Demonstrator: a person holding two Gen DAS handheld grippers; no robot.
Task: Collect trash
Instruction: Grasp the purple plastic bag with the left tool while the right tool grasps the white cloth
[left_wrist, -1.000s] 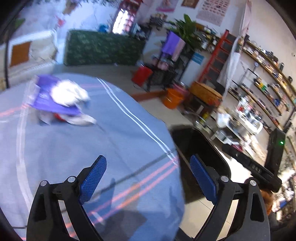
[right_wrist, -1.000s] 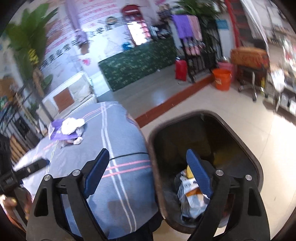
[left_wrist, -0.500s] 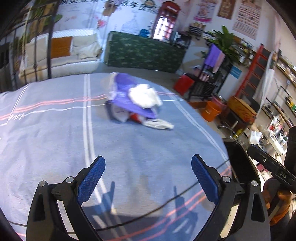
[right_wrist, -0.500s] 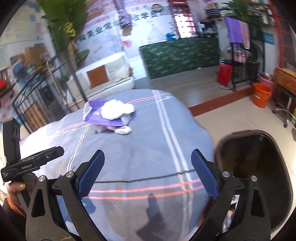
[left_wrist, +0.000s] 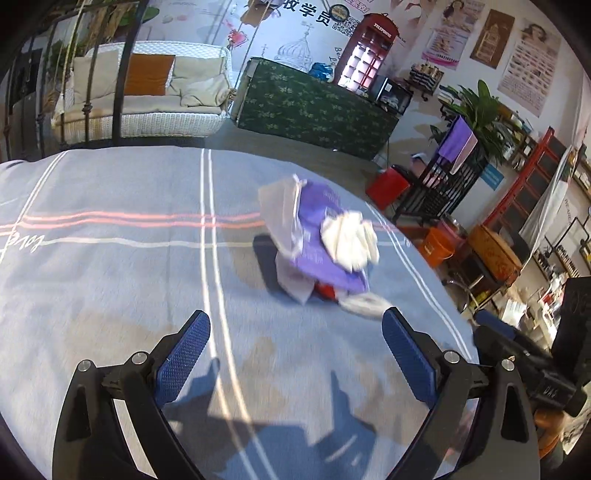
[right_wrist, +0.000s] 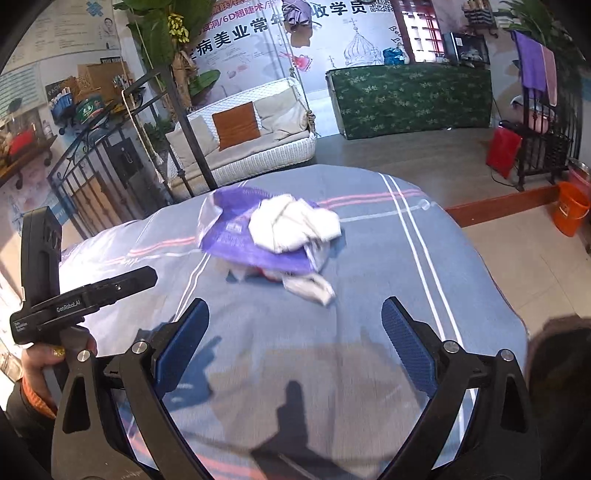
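A pile of trash lies on the blue striped tablecloth (left_wrist: 110, 280): a purple plastic bag (left_wrist: 321, 258) with a crumpled white paper (left_wrist: 349, 240) on top, a red scrap and a white wrapper (left_wrist: 365, 304) at its near edge. The pile also shows in the right wrist view, with the purple bag (right_wrist: 236, 240), the white paper (right_wrist: 295, 223) and the wrapper (right_wrist: 310, 288). My left gripper (left_wrist: 295, 354) is open and empty, short of the pile. My right gripper (right_wrist: 295, 343) is open and empty, also short of it. The left gripper's body (right_wrist: 74, 299) shows at the right view's left edge.
The table's edge curves round on the right, with tiled floor beyond (right_wrist: 535, 258). The dark bin rim (right_wrist: 561, 354) shows at the lower right of the right wrist view. An orange bucket (right_wrist: 570, 214), a white sofa (right_wrist: 251, 147) and a green counter (right_wrist: 413, 99) stand beyond.
Both grippers have swung from the bin side back over the table toward the trash pile, which now sits closer and more central in both views. The bin has left the left view.
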